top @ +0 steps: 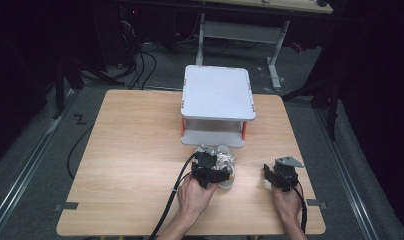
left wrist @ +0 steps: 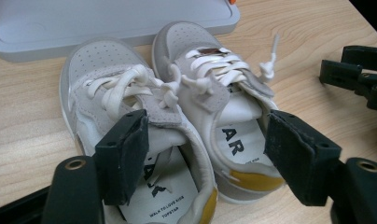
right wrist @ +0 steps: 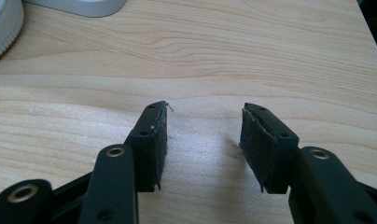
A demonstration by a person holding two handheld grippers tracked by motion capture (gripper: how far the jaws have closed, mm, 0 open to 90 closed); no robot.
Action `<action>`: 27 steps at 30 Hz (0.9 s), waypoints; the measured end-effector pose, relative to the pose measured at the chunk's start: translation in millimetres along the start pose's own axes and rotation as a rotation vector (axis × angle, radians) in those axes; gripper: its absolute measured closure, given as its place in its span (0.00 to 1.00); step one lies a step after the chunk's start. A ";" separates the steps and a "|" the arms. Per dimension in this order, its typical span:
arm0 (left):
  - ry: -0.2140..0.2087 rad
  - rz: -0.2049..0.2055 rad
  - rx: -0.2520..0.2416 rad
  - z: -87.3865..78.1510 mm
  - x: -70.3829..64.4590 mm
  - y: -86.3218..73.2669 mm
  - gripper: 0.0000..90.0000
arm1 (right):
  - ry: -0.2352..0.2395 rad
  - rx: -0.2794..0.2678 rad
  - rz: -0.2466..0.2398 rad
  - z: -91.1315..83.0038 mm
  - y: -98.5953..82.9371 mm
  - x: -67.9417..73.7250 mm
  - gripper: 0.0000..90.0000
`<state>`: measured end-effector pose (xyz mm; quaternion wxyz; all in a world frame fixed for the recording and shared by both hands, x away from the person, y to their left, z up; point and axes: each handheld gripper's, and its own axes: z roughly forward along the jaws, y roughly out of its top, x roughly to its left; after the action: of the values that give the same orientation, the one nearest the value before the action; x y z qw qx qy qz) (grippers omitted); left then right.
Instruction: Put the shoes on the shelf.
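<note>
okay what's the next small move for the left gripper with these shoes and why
Probably close the left gripper. Its jaws stand open astride the inner walls of the two shoes, one jaw inside each shoe, so closing should pinch the pair together for lifting toward the shelf. The right gripper hangs open over bare table.

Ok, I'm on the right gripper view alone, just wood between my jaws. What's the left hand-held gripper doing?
Observer: The left hand-held gripper is open over the heel ends of a pair of small white-and-grey lace-up shoes, not clamped.
Operator: Which way do they point?
Observer: Toes toward the grey two-tier plastic rack with orange posts, at its lower tray.
Operator: And my gripper from above?
Observer: The right hand-held gripper sits to the shoes' right on the light wooden table, apart from them.
</note>
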<state>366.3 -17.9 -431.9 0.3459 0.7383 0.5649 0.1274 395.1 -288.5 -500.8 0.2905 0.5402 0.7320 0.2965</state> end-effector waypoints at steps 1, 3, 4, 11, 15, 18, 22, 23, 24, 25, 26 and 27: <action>0.001 0.001 0.003 0.2 -0.2 0.4 0.35 | 0.000 0.000 -0.001 0.0 0.0 0.1 0.57; 0.014 0.002 0.009 1.9 -1.9 0.6 0.35 | -0.002 0.000 -0.002 -0.1 0.1 0.4 0.57; 0.022 0.008 0.012 2.6 -2.9 0.3 0.35 | -0.002 0.000 -0.003 -0.1 0.1 0.5 0.57; 0.052 0.013 0.011 1.8 -3.4 -1.5 0.42 | 0.001 0.000 0.000 0.0 0.1 0.4 0.57; 0.071 0.037 0.007 2.3 -6.8 -5.8 0.42 | 0.002 0.000 0.000 0.0 0.1 0.4 0.57; 0.037 0.009 0.025 3.5 -2.4 -4.5 0.44 | 0.002 -0.001 -0.010 0.0 0.1 1.3 0.57; 0.042 0.011 0.028 6.0 -3.9 -3.8 0.45 | 0.002 -0.001 -0.011 -0.1 0.2 2.1 0.57; 0.044 0.012 0.031 8.1 -3.8 -3.6 0.46 | 0.001 0.000 -0.010 -0.2 0.1 2.3 0.57; 0.038 0.009 0.035 10.3 -3.1 -3.1 0.47 | 0.003 -0.001 -0.011 -0.1 0.2 2.1 0.57; 0.032 0.007 0.041 11.9 -2.4 -2.6 0.49 | 0.004 -0.001 -0.010 -0.1 0.2 2.0 0.57; 0.037 0.008 0.046 13.4 -3.0 -1.9 0.50 | 0.003 0.000 -0.010 -0.1 0.2 2.1 0.57; 0.051 0.027 0.046 15.2 -4.5 -1.4 0.50 | 0.003 0.000 -0.010 -0.1 0.2 2.1 0.57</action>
<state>372.6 -27.5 -443.0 0.3125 0.7500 0.5665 0.1377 394.7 -286.4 -500.8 0.2909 0.5359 0.7352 0.2961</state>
